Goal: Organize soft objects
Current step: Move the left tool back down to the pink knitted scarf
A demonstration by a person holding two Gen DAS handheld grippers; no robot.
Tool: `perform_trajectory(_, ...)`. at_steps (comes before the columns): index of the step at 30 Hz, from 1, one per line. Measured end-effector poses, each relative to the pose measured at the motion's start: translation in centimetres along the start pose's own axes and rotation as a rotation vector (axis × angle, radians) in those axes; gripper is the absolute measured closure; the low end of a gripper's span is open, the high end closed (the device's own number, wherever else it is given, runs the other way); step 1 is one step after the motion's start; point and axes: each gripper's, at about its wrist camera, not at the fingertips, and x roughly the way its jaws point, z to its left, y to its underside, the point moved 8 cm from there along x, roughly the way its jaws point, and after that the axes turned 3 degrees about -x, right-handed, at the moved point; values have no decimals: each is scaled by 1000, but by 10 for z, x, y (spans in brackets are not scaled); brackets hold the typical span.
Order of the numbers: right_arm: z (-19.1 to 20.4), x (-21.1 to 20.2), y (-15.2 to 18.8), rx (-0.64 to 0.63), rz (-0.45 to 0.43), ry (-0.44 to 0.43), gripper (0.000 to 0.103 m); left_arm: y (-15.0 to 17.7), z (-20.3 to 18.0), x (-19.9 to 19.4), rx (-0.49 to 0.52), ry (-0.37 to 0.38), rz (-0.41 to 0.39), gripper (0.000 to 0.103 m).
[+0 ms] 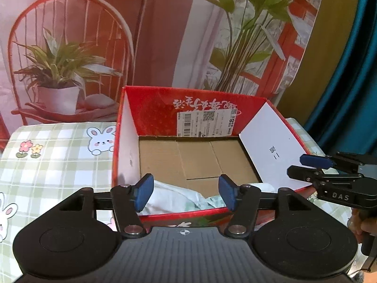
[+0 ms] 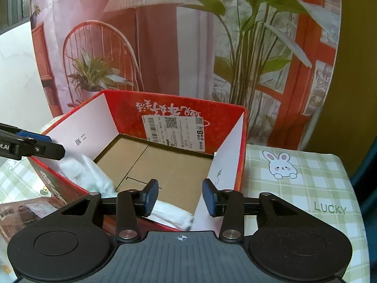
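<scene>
Both the left gripper and right gripper stand parted, holding nothing; the crumpled white-green soft cloth lies inside the open red cardboard box. Withdraw upward, clearing its rim.

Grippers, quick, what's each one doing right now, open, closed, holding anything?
Left gripper: open, fingers apart above the white cloth in the red box, holding nothing.
Right gripper: open, fingers clear of the cloth below, holding nothing.

One box, two grippers.
</scene>
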Motion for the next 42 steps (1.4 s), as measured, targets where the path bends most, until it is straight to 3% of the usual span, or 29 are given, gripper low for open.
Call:
perform_trajectory(4, 1, -16, 0, 13, -23, -12, 60, 1, 4, -22, -6, -28, -36, 40)
perform_trajectory(11, 7, -61, 6, 36, -87, -47, 48, 16, 16, -85, -49, -71, -115, 27)
perform_trajectory(17, 14, -104, 19, 43, -135, -79, 24, 50, 26, -137, -80, -102, -153, 24)
perform_trajectory(19, 18, -120, 26, 38, -155, -73, 10, 66, 28, -152, -94, -109, -150, 23)
perform_trajectory(22, 22, -138, 39, 40, -172, -63, 1, 93, 27, -166, -103, -111, -129, 22)
perform_trajectory(31, 32, -169, 93, 82, -153, -48, 0, 182, 12, -161, -110, -89, 36, 20)
perform_trajectory(36, 41, -172, 129, 84, -78, -48, 0, 220, 5, -143, -92, -76, 142, 20)
perform_trajectory(42, 53, -164, 172, 87, 54, -57, 1, 243, -4, -129, -68, -62, 222, 20)
